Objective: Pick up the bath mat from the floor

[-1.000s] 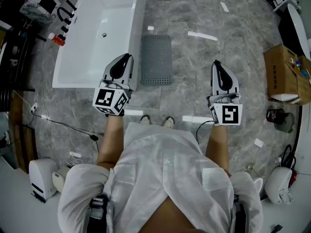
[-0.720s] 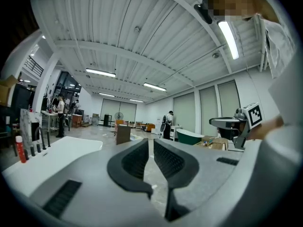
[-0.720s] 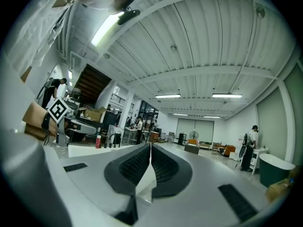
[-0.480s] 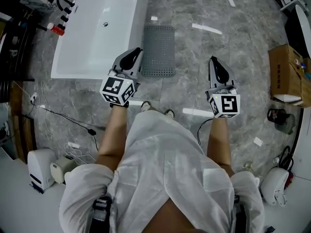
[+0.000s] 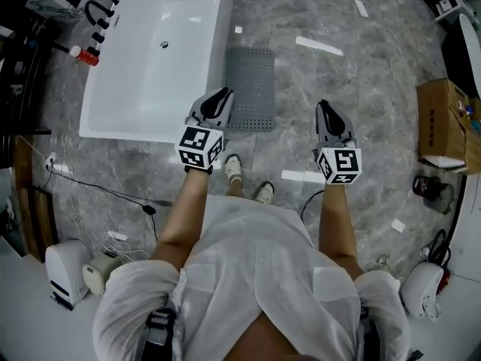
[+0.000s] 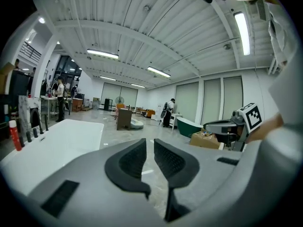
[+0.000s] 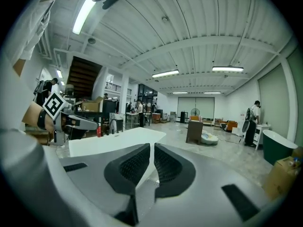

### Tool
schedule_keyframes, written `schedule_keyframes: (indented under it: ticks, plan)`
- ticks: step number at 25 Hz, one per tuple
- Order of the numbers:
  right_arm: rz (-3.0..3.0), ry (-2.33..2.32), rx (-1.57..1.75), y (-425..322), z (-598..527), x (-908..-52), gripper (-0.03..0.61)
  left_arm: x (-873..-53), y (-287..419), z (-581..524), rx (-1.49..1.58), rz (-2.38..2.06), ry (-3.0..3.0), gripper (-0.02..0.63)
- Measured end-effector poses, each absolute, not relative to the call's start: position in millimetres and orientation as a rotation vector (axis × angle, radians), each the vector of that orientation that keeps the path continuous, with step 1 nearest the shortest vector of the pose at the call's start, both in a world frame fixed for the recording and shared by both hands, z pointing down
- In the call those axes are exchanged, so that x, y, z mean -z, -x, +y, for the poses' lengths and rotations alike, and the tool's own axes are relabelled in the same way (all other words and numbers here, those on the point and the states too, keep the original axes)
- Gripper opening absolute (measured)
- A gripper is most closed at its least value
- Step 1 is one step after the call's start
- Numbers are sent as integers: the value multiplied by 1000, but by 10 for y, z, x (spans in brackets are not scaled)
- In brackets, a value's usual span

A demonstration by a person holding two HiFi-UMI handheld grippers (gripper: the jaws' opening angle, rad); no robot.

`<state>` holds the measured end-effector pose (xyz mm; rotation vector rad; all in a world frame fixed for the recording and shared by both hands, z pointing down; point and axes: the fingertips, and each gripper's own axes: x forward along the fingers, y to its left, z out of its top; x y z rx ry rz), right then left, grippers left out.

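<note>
We're looking down on the grey bath mat [image 5: 251, 89], and it's lying flat on the marbled floor [image 5: 338, 74], one long edge just beside the white bathtub [image 5: 120, 119]. It sits ahead of the person's feet [image 5: 234, 168], untouched by either tool.

The left hand-held gripper [image 5: 222, 95] is out in front. From above, its tip appears over the near left corner of the mat, right where the mat meets the corner of the tub. We can't tell whether it touches anything there. In its own view the two dark ribbed pads stand almost together, with only a thin slit between them and nothing caught in it.

Over to the right hand-held gripper [image 5: 325, 106], which is level with its partner but well apart from the mat, above bare floor. Its own view gives the same story: jaws drawn narrow, pads nearly meeting, nothing between them, with the white tub rim beyond.

Both forearms reach forward from the white shirt, marker cubes facing up at us. Far off to the right a cardboard box [image 5: 440, 119] stands on the floor.
</note>
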<state>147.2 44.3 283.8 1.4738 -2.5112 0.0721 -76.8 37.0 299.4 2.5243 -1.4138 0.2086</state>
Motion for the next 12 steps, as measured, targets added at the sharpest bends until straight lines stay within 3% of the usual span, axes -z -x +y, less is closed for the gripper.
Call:
schedule_keyframes:
  ticks: [12]
  plan:
    - [-2441, -1426, -185, -867, -137, -3536, 32, -3638, 1065, -226, -265, -1358, -2456, 84]
